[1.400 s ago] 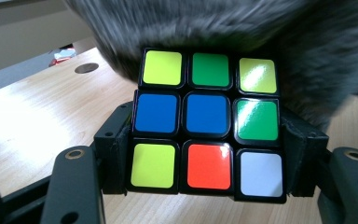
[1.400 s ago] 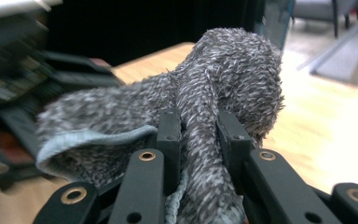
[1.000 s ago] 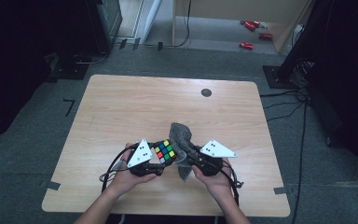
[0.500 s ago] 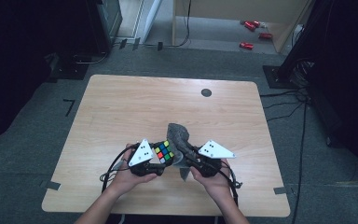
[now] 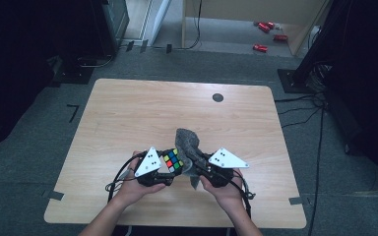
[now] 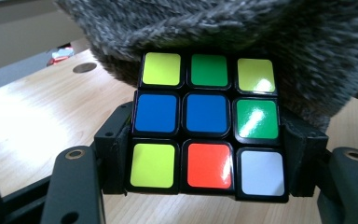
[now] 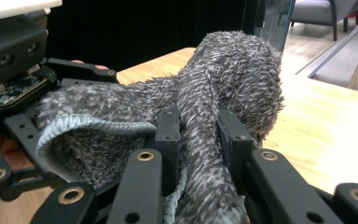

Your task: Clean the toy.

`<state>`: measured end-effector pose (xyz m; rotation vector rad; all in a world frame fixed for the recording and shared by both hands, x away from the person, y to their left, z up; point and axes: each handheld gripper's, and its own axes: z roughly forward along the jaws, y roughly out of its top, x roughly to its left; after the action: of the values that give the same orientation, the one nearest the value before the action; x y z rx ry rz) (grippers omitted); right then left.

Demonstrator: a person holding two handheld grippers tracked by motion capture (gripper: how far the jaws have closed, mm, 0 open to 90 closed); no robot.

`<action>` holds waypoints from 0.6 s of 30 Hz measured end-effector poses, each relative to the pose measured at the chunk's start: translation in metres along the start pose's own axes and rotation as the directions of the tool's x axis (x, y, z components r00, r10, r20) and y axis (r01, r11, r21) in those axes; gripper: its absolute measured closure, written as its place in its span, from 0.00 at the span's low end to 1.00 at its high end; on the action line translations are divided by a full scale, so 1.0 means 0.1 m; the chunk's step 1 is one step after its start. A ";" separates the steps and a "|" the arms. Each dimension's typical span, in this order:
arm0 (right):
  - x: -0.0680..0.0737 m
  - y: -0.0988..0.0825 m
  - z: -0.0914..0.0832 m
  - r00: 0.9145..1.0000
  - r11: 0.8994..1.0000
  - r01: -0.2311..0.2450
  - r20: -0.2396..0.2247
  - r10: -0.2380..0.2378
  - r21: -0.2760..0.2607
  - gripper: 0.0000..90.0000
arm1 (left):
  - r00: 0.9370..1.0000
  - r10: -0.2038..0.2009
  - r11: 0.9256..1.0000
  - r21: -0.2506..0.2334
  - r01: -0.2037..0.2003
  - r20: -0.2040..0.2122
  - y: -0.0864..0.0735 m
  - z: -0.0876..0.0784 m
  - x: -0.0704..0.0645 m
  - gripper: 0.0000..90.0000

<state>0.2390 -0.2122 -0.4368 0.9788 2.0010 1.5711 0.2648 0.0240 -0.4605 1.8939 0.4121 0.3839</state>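
Observation:
A colourful puzzle cube (image 5: 173, 160) (image 6: 207, 124) is clamped between the jaws of my left gripper (image 5: 170, 169) (image 6: 207, 156), held just above the wooden table (image 5: 142, 113). A fuzzy grey cloth (image 5: 189, 142) (image 7: 214, 107) drapes over the cube's far side and top. My right gripper (image 5: 196, 164) (image 7: 198, 140) is shut on a bunched fold of that cloth, right beside the cube. In the right gripper view the left gripper's body (image 7: 14, 51) sits at the upper left behind the cloth.
A small dark round disc (image 5: 218, 97) (image 6: 85, 67) sits in the table near its far edge. Cables (image 5: 120, 177) trail from both grippers over the near part of the table. Red objects (image 5: 266, 27) lie on the floor beyond.

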 end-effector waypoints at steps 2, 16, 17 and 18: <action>-0.06 -0.05 0.02 1.000 1.000 -0.020 0.015 0.020 0.016 0.82 | 1.000 -0.002 1.000 -0.011 0.002 -0.004 0.01 -0.01 0.00 0.38; -0.01 0.00 0.00 1.000 1.000 -0.009 0.008 0.009 0.004 0.82 | 1.000 0.002 1.000 -0.004 -0.002 -0.019 0.01 0.00 -0.01 0.38; -0.05 -0.03 0.01 1.000 1.000 -0.023 0.017 0.023 0.015 0.82 | 1.000 0.002 1.000 -0.007 -0.002 -0.023 0.02 -0.01 -0.01 0.38; -0.08 -0.06 0.02 0.999 0.999 -0.031 0.028 0.030 0.027 0.82 | 1.000 0.000 1.000 -0.006 0.000 -0.029 0.02 -0.01 0.00 0.38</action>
<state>0.2436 -0.2173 -0.4442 1.0405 2.0033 1.5414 0.2644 0.0245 -0.4579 1.8844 0.4296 0.4124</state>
